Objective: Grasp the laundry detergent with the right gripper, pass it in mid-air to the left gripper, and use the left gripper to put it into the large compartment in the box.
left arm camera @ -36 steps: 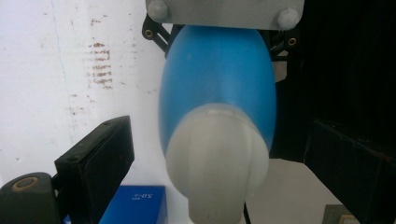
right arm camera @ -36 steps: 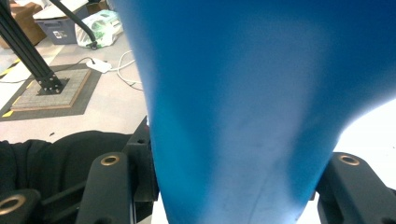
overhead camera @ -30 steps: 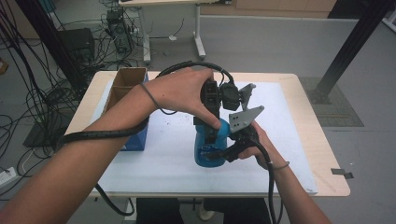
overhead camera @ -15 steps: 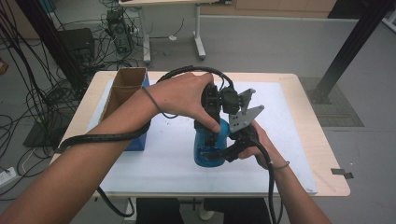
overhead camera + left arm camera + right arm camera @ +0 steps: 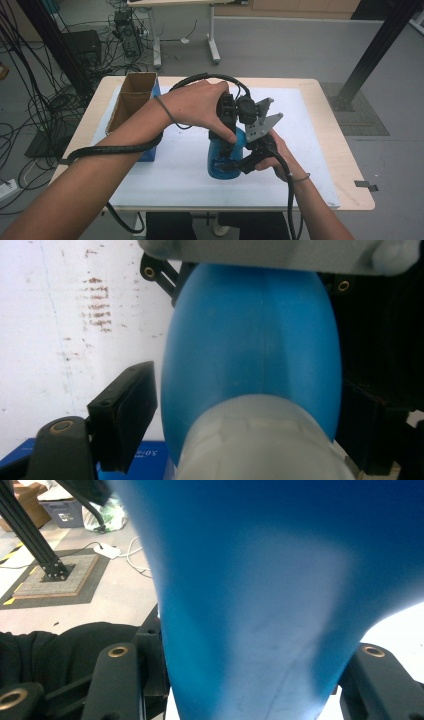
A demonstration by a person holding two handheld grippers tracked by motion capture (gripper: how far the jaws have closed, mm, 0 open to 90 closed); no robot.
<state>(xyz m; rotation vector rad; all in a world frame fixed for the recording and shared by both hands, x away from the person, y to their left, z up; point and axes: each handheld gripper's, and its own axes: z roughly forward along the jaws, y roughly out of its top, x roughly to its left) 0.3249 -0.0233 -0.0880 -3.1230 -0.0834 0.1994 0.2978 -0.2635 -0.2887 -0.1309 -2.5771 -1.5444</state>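
Note:
A blue bottle (image 5: 220, 162) stands on the white mat, with a pale translucent cap (image 5: 260, 440). My right gripper (image 5: 241, 162) comes in from the right and is shut on the bottle's body (image 5: 250, 605), one jaw on each side (image 5: 250, 655). From above, my left gripper (image 5: 229, 142) points down over the bottle top. Its jaws have just been closing and straddle the cap (image 5: 250, 405). The left pad (image 5: 125, 410) still stands a little off the cap, and the bottle (image 5: 250, 340) partly hides the other pad.
A tall open cardboard box (image 5: 132, 95) stands at the table's left on a flat blue box (image 5: 150, 152). The white mat (image 5: 310, 135) covers most of the wooden table (image 5: 350, 190). Cables trail from both grippers and lie on the floor at left.
The left hand and its gripper have shifted slightly over the bottle's top. The right gripper and the bottle have stayed still.

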